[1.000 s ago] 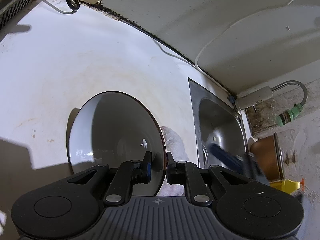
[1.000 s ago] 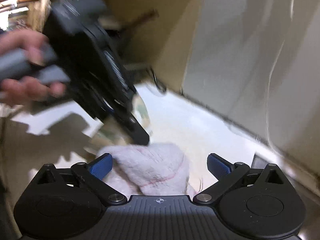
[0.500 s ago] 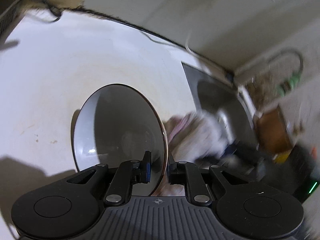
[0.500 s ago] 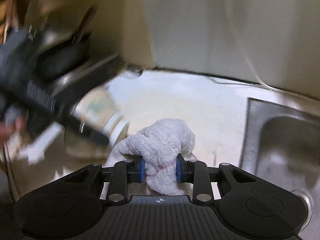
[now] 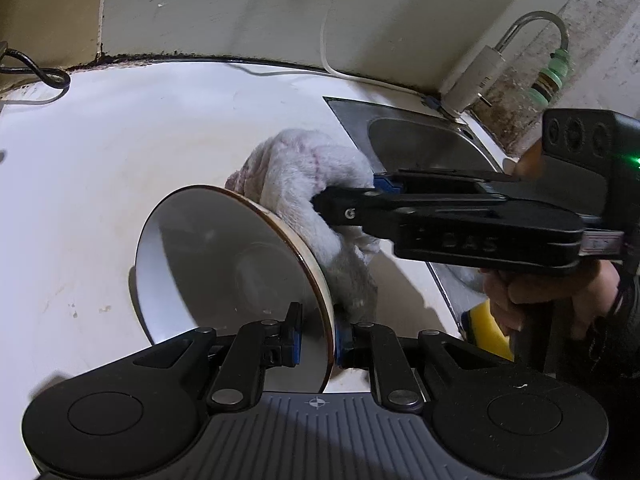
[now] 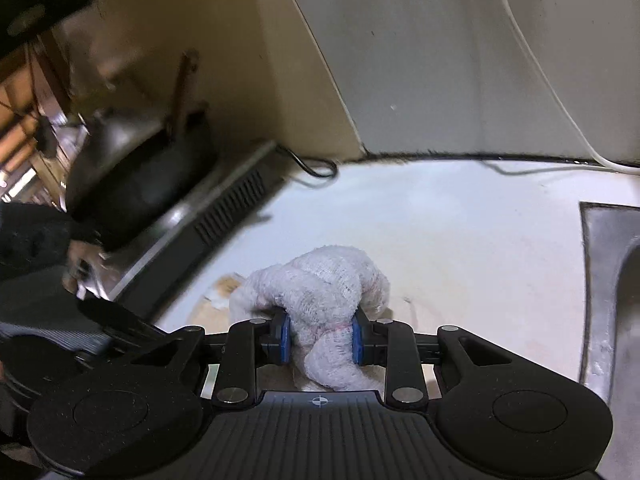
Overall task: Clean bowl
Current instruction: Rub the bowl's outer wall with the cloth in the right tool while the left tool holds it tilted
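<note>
The bowl [image 5: 224, 264], pale grey inside with a thin brown rim, stands tilted on edge over the white table [image 5: 120, 152], its rim clamped in the left tongs [image 5: 316, 338]. The right tongs [image 6: 320, 338] grip a bunched white cloth [image 6: 320, 292] that touches the bowl's outer wall. The sink [image 5: 424, 148] lies just beside at the table's right edge; the table's left side lies open.

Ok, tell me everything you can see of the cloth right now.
The cloth is a whitish, fuzzy terry rag with a thin pink stitched line, bunched into a lump. The right gripper is shut on its middle, folds bulging above and a tail hanging below. In the left wrist view it presses against the outer side of the bowl, above the white counter.
</note>
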A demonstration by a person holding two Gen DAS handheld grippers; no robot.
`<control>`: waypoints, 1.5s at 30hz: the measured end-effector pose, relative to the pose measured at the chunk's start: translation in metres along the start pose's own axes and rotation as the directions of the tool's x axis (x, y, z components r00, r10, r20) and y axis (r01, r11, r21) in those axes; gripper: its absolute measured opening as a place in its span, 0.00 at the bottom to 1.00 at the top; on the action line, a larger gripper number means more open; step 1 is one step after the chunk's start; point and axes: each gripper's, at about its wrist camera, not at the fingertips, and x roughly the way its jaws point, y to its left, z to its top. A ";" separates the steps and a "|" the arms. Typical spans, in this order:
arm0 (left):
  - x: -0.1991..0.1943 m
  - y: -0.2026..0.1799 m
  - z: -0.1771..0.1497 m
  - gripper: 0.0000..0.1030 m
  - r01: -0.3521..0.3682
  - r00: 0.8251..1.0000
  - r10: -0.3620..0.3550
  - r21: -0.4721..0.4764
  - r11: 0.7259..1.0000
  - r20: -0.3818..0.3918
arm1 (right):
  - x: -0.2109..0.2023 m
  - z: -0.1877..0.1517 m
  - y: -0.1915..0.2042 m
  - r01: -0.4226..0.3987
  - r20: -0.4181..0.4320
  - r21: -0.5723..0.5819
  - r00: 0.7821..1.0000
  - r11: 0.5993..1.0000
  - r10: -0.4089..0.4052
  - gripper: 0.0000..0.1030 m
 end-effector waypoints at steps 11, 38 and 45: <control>0.004 -0.013 -0.007 0.18 0.007 1.000 -0.004 0.111 0.994 -0.031 | -0.052 0.003 -0.006 -0.033 0.175 0.044 0.984 0.998 0.025 0.27; -0.007 -0.058 -0.016 0.16 -0.044 0.999 0.046 0.290 0.956 -0.001 | -0.100 -0.018 0.002 0.016 0.236 0.029 0.972 0.999 -0.023 0.27; 0.001 -0.088 -0.012 0.16 -0.039 0.999 0.041 0.395 0.918 0.003 | -0.096 -0.001 0.005 -0.194 0.220 0.047 0.959 0.980 0.180 0.27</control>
